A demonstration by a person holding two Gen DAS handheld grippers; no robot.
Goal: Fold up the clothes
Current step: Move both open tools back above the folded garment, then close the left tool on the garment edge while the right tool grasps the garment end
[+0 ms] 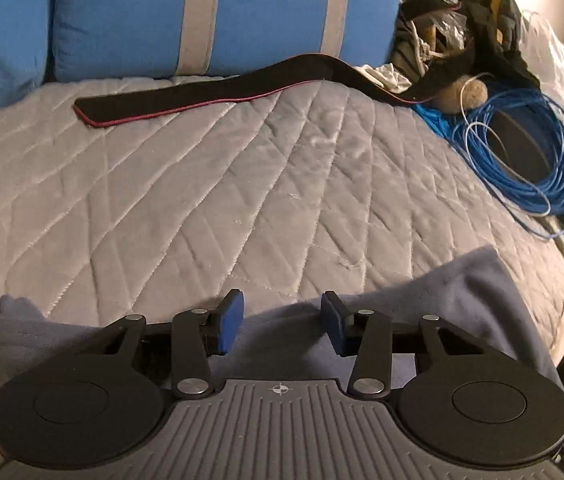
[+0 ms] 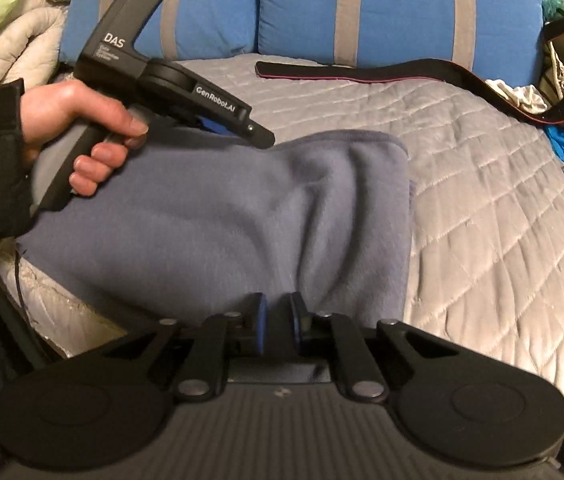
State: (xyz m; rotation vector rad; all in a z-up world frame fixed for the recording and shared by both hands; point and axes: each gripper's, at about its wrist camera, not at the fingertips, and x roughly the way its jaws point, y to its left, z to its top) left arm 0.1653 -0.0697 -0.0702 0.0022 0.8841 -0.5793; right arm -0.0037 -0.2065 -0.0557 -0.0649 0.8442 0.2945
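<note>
A grey-blue fleece garment (image 2: 241,216) lies folded on the quilted bed, creased toward its near edge. My right gripper (image 2: 278,326) is nearly shut at that near edge, with fabric bunched between its blue pads. My left gripper (image 1: 282,322) is open over the garment's far edge (image 1: 462,280), nothing between its pads. In the right wrist view the left gripper (image 2: 217,126) hovers over the garment's far left corner, held by a hand (image 2: 81,128).
The grey quilted bedspread (image 1: 201,184) stretches ahead. A black strap with a red edge (image 1: 209,88) lies near the blue pillows (image 1: 241,12). A coil of blue cable (image 1: 522,160) and a heap of clutter (image 1: 462,28) sit at the right. Rumpled bedding (image 2: 9,32) is at the far left.
</note>
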